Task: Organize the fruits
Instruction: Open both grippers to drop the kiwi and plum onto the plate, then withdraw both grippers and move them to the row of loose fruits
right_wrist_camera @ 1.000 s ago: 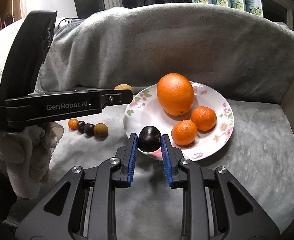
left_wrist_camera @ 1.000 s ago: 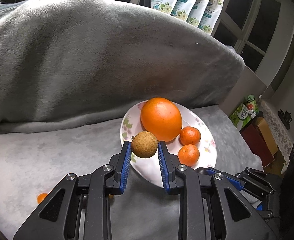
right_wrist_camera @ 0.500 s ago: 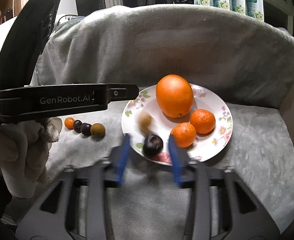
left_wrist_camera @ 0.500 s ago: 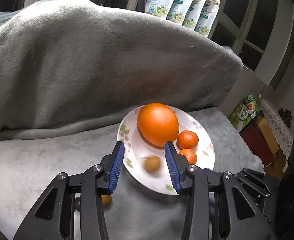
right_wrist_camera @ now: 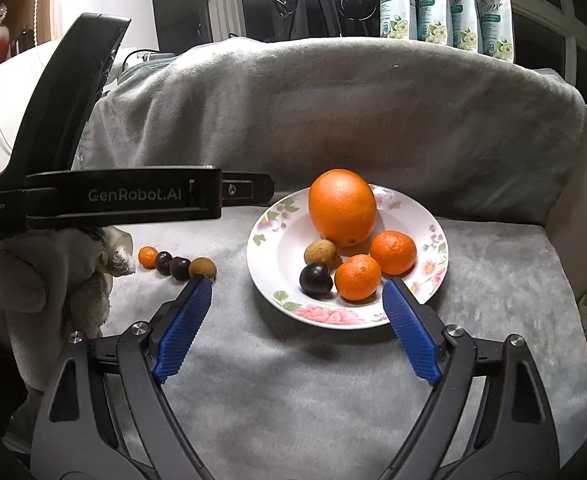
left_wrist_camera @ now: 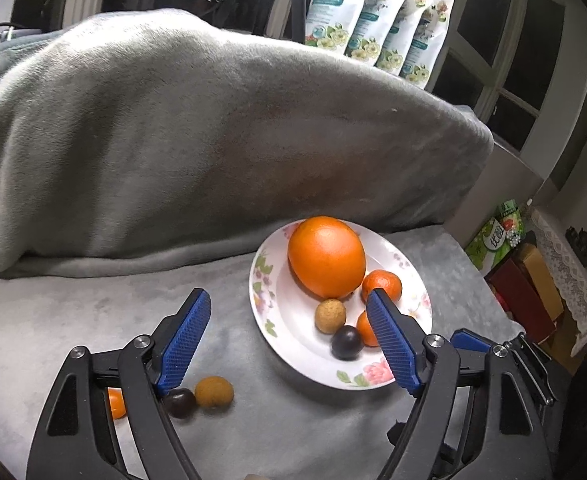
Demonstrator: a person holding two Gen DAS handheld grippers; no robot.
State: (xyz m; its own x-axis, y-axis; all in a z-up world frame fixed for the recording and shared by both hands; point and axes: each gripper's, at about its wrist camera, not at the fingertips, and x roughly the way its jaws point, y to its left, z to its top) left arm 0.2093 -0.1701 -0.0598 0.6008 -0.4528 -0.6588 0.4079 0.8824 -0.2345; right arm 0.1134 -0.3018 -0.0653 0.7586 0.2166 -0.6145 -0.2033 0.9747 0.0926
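Note:
A floral white plate (right_wrist_camera: 433,236) (left_wrist_camera: 293,344) holds a large orange (right_wrist_camera: 342,207) (left_wrist_camera: 326,256), two mandarins (right_wrist_camera: 393,252) (right_wrist_camera: 357,277), a brown longan (right_wrist_camera: 320,252) (left_wrist_camera: 330,315) and a dark plum (right_wrist_camera: 315,279) (left_wrist_camera: 346,343). My left gripper (left_wrist_camera: 289,338) hovers over the plate's near-left part, jaws opening with nothing between the pads. My right gripper (right_wrist_camera: 295,314) hangs in front of the plate, jaws opening and empty. On the grey blanket to the left lie a small orange fruit (right_wrist_camera: 148,257), two dark fruits (right_wrist_camera: 163,262) (right_wrist_camera: 180,268) and a brown longan (right_wrist_camera: 202,269) (left_wrist_camera: 213,391).
The grey blanket (right_wrist_camera: 333,392) covers the seat and the raised back behind the plate. The left gripper's black body (right_wrist_camera: 105,198) and a gloved hand (right_wrist_camera: 45,280) fill the left of the right wrist view. Packets (left_wrist_camera: 377,20) stand behind; boxes (left_wrist_camera: 529,292) sit at the right.
Both grippers opened wide. The left one let go of the brown longan and the right one let go of the dark plum; both fruits now rest on the plate.

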